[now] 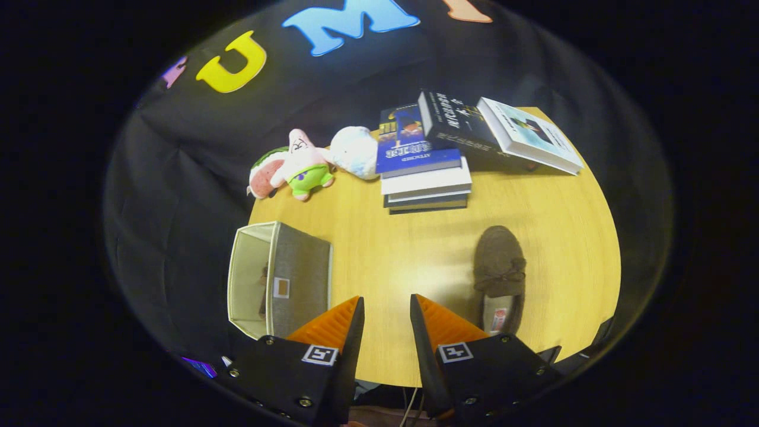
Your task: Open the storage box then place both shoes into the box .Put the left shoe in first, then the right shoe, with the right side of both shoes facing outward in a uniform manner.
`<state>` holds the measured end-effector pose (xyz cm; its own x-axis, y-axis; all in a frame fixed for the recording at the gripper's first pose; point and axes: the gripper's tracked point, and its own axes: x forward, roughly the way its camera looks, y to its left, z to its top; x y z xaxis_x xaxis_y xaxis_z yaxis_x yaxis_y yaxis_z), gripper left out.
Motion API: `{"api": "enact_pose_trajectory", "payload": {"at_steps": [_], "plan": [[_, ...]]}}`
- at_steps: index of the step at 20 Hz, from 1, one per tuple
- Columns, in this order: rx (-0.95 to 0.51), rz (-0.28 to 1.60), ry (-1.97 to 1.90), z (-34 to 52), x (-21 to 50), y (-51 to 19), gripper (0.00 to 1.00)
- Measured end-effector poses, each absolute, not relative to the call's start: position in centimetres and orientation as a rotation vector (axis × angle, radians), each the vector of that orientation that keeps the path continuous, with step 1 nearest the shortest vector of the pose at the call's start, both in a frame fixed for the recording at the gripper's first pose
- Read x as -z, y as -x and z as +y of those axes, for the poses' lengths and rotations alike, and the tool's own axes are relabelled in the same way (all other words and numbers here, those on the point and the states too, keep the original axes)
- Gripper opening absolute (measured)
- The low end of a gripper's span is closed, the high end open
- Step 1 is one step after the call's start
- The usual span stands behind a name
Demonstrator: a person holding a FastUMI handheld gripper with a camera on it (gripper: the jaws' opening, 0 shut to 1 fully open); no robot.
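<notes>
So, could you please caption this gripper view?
Open gripper above the table, between storage box and brown shoe.

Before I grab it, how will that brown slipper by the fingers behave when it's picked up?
The brown slipper looks like soft, fuzzy fabric, so it will probably flex or sag if pinched at one end. It seems light for its size. Lying flat on the table, it's unlikely to roll. The gripper is open, the slipper just beside its right finger.
</notes>
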<state>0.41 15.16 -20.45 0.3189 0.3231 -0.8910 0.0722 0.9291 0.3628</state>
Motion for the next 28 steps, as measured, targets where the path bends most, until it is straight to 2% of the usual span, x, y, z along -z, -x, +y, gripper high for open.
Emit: {"api": "enact_pose_trajectory", "payload": {"at_steps": [10,28], "plan": [[-0.006,1.372,-0.389,6.2,26.2,2.8,0.47],[0.068,1.522,-0.257,1.8,34.8,4.8,0.47]]}}
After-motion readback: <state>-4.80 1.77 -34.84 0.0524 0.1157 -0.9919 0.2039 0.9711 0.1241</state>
